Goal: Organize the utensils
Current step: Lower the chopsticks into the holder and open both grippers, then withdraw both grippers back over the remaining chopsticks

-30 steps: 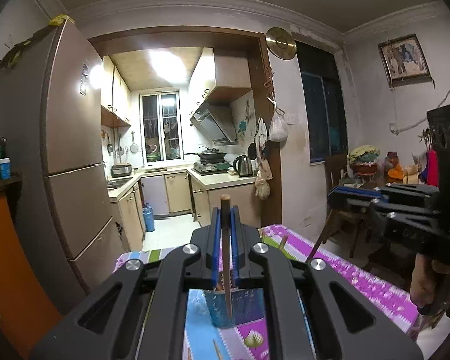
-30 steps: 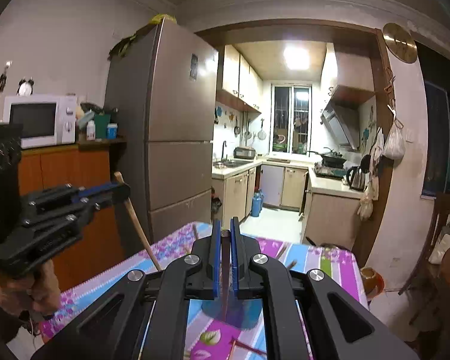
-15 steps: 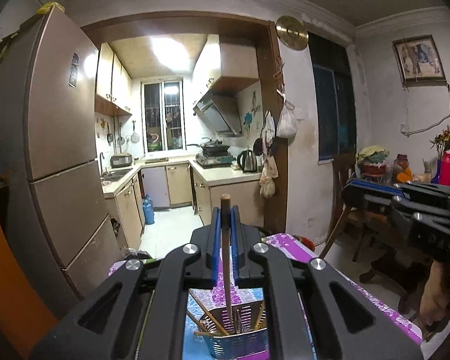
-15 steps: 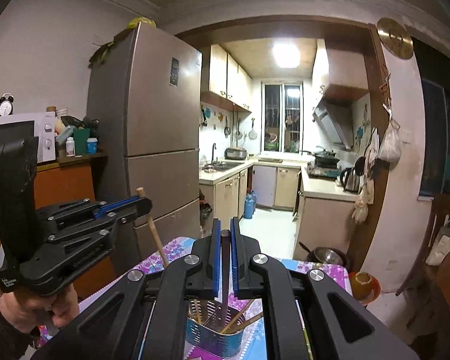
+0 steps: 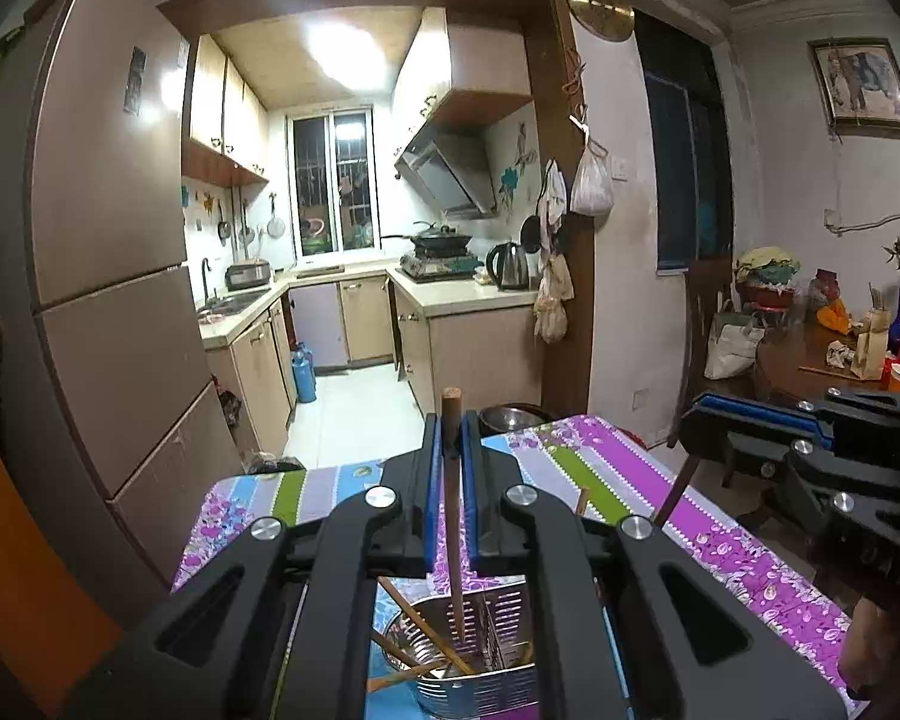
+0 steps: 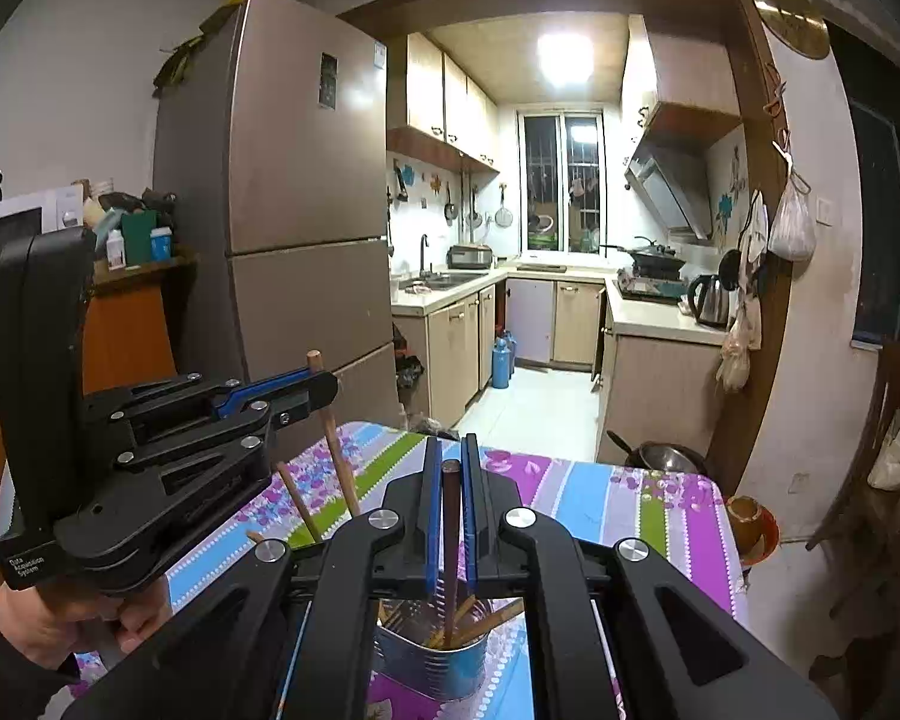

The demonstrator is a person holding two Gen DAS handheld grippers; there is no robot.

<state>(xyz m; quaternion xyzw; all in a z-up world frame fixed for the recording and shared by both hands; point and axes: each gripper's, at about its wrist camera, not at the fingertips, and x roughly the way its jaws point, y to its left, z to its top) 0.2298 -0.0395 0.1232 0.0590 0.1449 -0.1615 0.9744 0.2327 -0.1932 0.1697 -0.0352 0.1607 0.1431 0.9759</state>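
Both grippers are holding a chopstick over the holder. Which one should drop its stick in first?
Probably either; slight edge to the left gripper. Its wooden chopstick hangs upright with its tip already inside the perforated metal utensil holder. The right gripper holds its darker chopstick similarly.

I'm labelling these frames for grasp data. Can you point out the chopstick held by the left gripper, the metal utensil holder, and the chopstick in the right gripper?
left chopstick (image 5: 452, 516), left wrist view, mid-shaft between the blue pads.
metal utensil holder (image 5: 480, 693), left wrist view, perforated front wall.
right chopstick (image 6: 450, 540), right wrist view, mid-shaft between the pads.
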